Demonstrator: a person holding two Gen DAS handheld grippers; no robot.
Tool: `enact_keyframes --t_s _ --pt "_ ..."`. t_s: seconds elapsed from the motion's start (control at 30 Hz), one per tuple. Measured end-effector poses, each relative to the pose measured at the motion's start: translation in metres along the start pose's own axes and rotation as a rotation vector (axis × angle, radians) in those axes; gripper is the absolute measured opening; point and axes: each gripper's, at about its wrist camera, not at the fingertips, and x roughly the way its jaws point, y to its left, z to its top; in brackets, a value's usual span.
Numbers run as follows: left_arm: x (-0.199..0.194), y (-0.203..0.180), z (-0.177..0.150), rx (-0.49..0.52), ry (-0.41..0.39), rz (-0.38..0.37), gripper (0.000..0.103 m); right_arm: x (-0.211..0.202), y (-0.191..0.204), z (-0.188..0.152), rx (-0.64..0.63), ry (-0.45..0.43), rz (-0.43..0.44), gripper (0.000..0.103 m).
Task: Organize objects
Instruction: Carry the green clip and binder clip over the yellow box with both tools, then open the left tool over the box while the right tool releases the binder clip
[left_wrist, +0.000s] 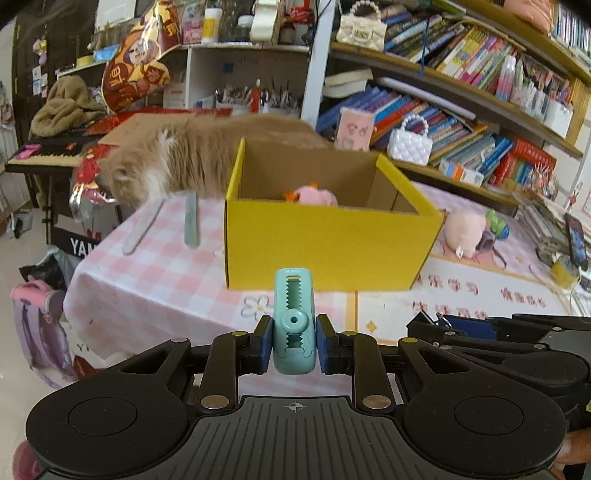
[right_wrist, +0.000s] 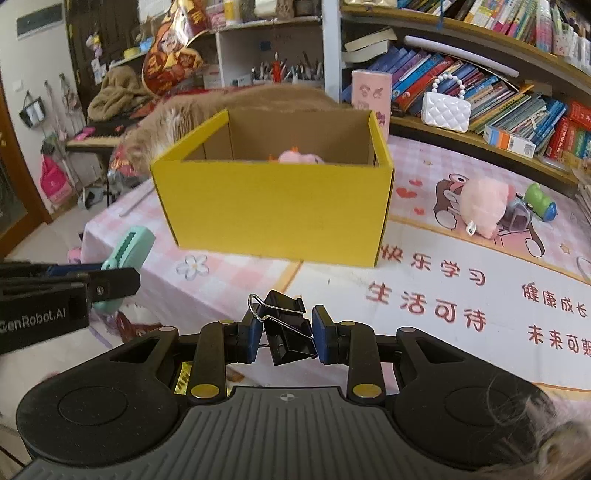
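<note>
Left wrist view: left claw (left_wrist: 294, 345) pinches teal clip (left_wrist: 294, 321), long axis pointing at yellow box (left_wrist: 328, 243).

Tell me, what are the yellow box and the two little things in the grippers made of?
Yellow box: cardboard, seemingly; matte yellow outside, raw brown inside, folded corner flaps.
Mint clip in the left gripper: likely moulded plastic, smooth, toothed.
Binder clip in the right gripper: black painted metal with shiny wire handles.

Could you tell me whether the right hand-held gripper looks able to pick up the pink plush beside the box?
Probably not yet: the right hand-held gripper already clamps a black binder clip; the pink plush itself lies unobstructed.
</note>
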Motion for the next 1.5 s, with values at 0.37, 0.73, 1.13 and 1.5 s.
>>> enact_keyframes --t_s 0.37,0.73,1.13,1.5 --pt "0.001 0.0 0.048 -0.001 -0.113 -0.016 0.023 -0.003 -0.003 0.046 0.031 -0.091 0.039 0.027" --pt "0.042 -0.007 0.094 0.01 -0.149 0.006 0.023 0.021 -0.015 0.106 -0.005 -0.166 0.054 0.027" --pt "0.12 -0.017 0.117 0.01 -0.023 0.067 0.023 0.11 -0.036 0.138 -0.136 -0.012 0.069 0.027" --pt "0.153 -0.022 0.111 0.021 0.074 0.134 0.023 0.153 -0.038 0.142 -0.266 0.098 0.114 0.027"
